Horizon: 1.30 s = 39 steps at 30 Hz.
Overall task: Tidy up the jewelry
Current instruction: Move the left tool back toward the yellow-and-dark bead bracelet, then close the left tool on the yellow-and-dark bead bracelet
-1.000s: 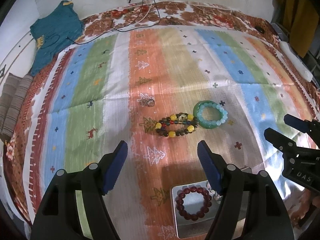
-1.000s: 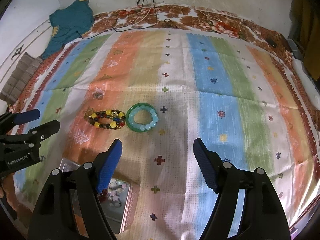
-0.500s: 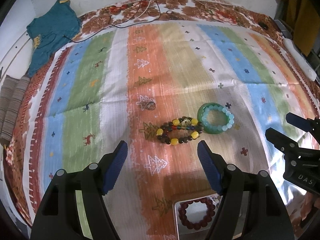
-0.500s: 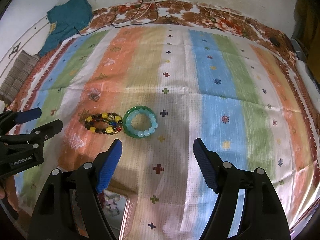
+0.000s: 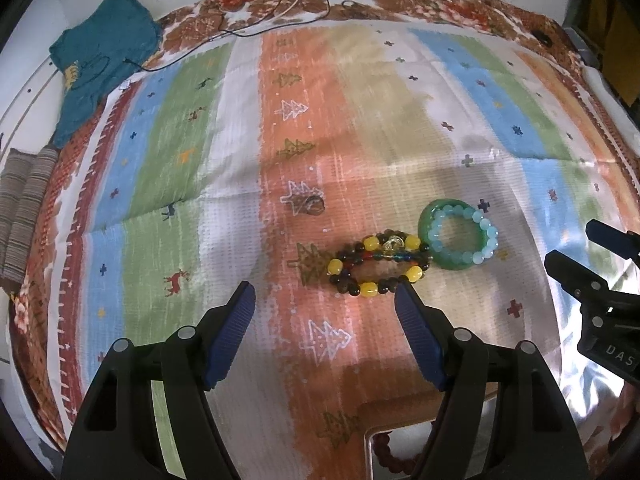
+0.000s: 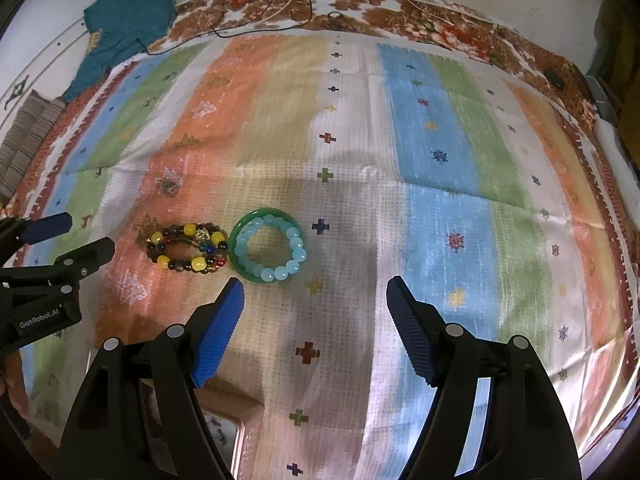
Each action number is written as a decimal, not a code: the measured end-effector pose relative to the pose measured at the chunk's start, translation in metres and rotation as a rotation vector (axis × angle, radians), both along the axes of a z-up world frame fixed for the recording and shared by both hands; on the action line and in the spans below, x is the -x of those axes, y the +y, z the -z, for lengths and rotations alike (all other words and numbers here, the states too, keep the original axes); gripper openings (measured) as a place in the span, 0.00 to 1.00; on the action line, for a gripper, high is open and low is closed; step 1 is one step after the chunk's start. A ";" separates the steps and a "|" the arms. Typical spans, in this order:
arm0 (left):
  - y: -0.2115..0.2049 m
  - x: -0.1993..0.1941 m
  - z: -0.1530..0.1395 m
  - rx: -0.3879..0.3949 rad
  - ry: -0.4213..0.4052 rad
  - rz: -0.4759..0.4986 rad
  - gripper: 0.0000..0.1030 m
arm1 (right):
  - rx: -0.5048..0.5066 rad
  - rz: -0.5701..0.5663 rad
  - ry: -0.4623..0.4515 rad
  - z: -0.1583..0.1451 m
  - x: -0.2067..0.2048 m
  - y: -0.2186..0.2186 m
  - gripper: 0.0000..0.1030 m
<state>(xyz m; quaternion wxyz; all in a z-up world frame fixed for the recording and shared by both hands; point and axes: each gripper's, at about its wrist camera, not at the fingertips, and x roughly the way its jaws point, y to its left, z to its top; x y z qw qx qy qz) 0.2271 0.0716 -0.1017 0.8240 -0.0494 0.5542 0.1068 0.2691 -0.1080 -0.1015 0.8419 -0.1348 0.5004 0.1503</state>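
Observation:
On the striped cloth lie a multicoloured bead bracelet (image 5: 378, 266) (image 6: 186, 252) with yellow beads and, touching its right side, a green bangle (image 5: 430, 220) (image 6: 260, 214) with a pale blue bead bracelet (image 5: 460, 236) (image 6: 270, 250) resting on it. A small ring (image 5: 314, 205) (image 6: 168, 186) lies further back on the orange stripe. My left gripper (image 5: 324, 300) hovers open just short of the multicoloured bracelet. My right gripper (image 6: 314, 292) hangs open just short and right of the bangle. A metal tin (image 5: 400, 452) (image 6: 230, 436) near the front edge holds a dark red bead bracelet (image 5: 390, 450).
A teal garment (image 5: 100, 56) lies at the far left corner, with folded striped cloth (image 5: 24, 208) along the left edge. Black and white cables (image 5: 280, 8) trail across the far floral border. A white bolster (image 5: 604, 92) lies along the right edge.
Both grippers have moved forward and lower toward the bracelets, which now sit closer to the fingertips. The tin has slid toward the bottom edge of both views. Jaw openings are unchanged.

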 end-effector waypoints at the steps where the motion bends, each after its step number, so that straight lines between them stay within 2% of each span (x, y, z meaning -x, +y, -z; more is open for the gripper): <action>1: 0.000 -0.001 0.001 -0.001 0.002 0.003 0.70 | 0.003 -0.001 0.001 0.001 -0.001 0.001 0.71; 11: 0.005 -0.014 0.019 -0.008 0.048 0.005 0.70 | 0.031 0.001 0.012 0.010 -0.014 0.007 0.71; 22: 0.010 -0.031 0.040 0.006 0.099 0.019 0.70 | 0.029 0.016 0.067 0.029 -0.035 0.013 0.72; 33: 0.018 -0.041 0.064 0.047 0.158 0.008 0.57 | 0.067 0.013 0.097 0.046 -0.049 0.018 0.71; 39: 0.019 -0.045 0.073 0.058 0.178 0.010 0.49 | 0.084 0.006 0.122 0.056 -0.054 0.020 0.59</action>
